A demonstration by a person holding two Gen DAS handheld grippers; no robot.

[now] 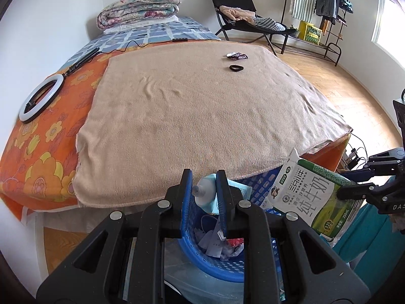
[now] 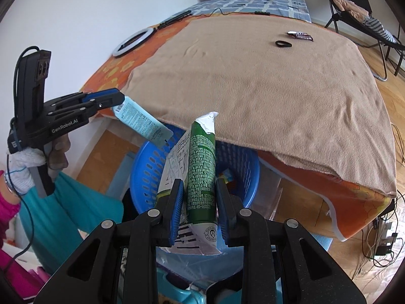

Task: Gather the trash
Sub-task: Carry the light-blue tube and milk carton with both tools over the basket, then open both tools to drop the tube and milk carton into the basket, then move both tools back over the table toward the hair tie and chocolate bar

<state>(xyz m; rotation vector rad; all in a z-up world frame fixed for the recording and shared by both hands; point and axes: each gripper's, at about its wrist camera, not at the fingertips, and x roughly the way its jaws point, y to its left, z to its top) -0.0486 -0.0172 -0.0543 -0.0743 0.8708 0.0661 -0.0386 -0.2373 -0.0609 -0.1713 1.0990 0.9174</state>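
Blue basket (image 2: 149,167), floor, bed foot: directly beneath both loads. Left claw (image 1: 203,190) clenched on pale tube (image 2: 141,122), long axis slanting basketward; right claw (image 2: 198,207) clenched on upright milk carton (image 2: 201,162).

Blue basket (image 1: 215,266): far rim hidden under tan blanket (image 1: 202,116) edge; near rim behind left tongs (image 1: 203,192). Scraps inside too jumbled to identify.

Milk carton (image 2: 201,167): base masked by right tongs (image 2: 198,210); front print mostly turned away.

Small wrapper (image 1: 236,55) on blanket: label too small to read.

Right tongs (image 1: 349,193) in left view: cut off by frame edge.
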